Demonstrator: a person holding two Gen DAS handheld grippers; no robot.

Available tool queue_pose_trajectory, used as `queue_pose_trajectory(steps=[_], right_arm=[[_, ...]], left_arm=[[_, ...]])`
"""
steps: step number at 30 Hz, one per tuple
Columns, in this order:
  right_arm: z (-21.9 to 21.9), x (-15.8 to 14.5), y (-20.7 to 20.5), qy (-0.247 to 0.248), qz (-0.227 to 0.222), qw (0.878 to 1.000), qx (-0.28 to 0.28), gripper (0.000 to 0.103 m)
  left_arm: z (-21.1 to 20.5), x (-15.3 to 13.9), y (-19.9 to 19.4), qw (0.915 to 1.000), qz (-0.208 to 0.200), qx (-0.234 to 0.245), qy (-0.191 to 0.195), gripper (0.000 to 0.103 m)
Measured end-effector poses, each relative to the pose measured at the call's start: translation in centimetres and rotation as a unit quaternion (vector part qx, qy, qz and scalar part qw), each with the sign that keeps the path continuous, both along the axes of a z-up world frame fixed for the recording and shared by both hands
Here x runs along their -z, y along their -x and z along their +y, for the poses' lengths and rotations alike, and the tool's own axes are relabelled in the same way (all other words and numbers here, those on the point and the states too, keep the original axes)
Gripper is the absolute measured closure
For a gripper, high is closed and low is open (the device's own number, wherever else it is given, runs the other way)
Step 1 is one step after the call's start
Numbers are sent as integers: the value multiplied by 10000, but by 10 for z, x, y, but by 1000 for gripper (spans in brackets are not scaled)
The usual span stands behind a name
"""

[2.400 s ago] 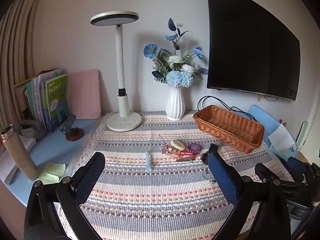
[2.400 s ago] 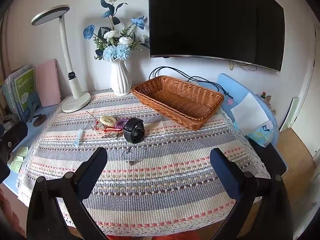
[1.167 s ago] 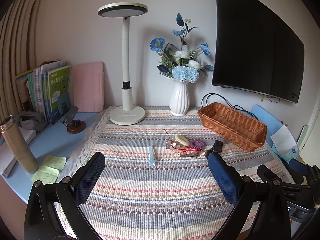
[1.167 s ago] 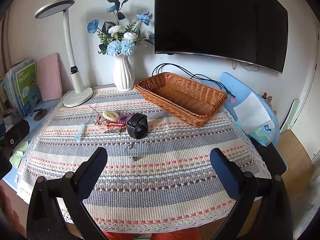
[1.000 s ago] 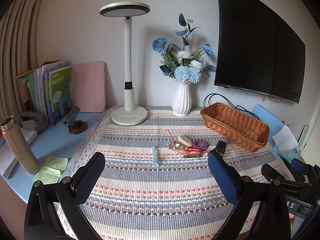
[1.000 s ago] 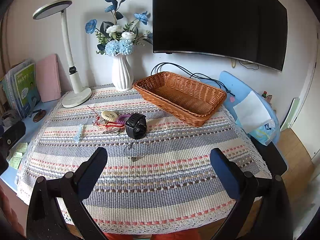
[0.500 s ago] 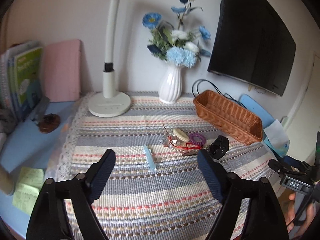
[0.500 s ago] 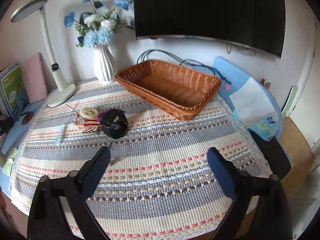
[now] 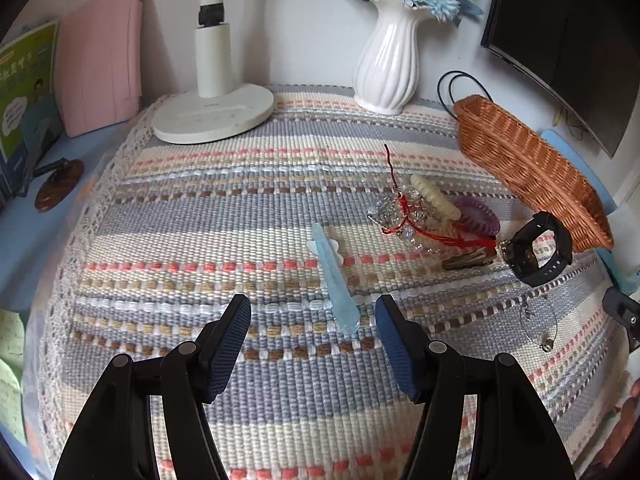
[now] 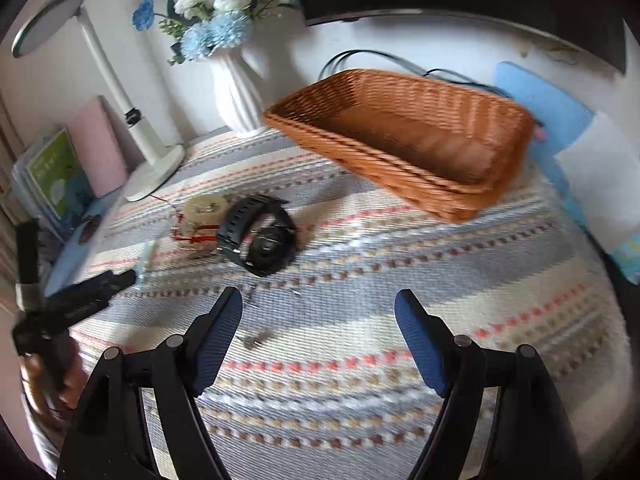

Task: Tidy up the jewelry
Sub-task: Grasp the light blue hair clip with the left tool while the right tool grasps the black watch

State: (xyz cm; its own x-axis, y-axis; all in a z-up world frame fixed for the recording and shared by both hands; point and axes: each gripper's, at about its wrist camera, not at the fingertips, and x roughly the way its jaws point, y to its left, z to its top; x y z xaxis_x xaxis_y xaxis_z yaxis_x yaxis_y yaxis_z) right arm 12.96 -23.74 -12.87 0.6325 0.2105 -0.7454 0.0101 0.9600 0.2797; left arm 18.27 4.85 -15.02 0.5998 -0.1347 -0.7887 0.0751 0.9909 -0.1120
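A light blue hair clip (image 9: 335, 277) lies on the striped cloth just ahead of my open, empty left gripper (image 9: 313, 312). To its right lies a small pile: a cream hair tie (image 9: 434, 198), a purple coil tie (image 9: 476, 220), a red-string crystal bracelet (image 9: 404, 216) and a brown clip (image 9: 466, 261). A black watch (image 9: 536, 250) stands beside the wicker basket (image 9: 528, 164). A thin wire bracelet (image 9: 538, 326) lies nearer. My right gripper (image 10: 318, 312) is open and empty, just short of the watch (image 10: 260, 240) and the wire bracelet (image 10: 256, 338). The basket (image 10: 404, 136) is empty.
A white lamp base (image 9: 214, 114) and a white vase with blue flowers (image 9: 386, 72) stand at the back. Books and a pink folder (image 9: 100, 56) stand at the left. A dark screen (image 9: 568, 40) hangs on the wall. A blue chair (image 10: 548, 100) is behind the basket.
Both grippers have moved forward and down toward the table. The left one now sits close to the blue clip, the right one close to the watch. Both jaws have narrowed but stay open.
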Motion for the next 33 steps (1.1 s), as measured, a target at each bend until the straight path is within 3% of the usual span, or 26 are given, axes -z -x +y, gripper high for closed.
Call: queue_pose_trajectory(steps=[8,10,12,13,14,16,19,22,24,28,33], right_arm=[[49,11,-49,351,47,9994,5,21],[55,14,-57,480,35,9988,21,23],[52,16,-58,648,78,9978,98,41],[47,16,-57,575,94,9983,74,54],[40,16,-54,497,104,9987,109,66],[25,15,-47,507,140,9983,264,77],[-6,21,-33,278,307,9981,465,85],[-33,28,-23,-17,478,9971,587,85],[-39,31,-22,208,575,9961,630,84],[-39,27,-21,287,516,9979,262,74],[-30,20,-13,155,417,9989,-126,73]], left_arm=[[-14,7,-8,9995,-29,159,-264,37],[-17,8,-11,9993,15,181,-320,47],[-21,9,-13,9990,-31,169,-415,69],[-23,8,-13,9989,-49,185,-425,75],[-24,8,-13,9989,-75,219,-412,88],[-27,7,-12,9988,-99,243,-408,90],[-25,6,-11,9988,-140,262,-384,90],[-26,6,-12,9988,-140,291,-378,90],[-26,6,-11,9987,-142,302,-376,90],[-16,5,-2,9988,-153,336,-333,90],[-13,5,1,9988,-161,346,-290,90]])
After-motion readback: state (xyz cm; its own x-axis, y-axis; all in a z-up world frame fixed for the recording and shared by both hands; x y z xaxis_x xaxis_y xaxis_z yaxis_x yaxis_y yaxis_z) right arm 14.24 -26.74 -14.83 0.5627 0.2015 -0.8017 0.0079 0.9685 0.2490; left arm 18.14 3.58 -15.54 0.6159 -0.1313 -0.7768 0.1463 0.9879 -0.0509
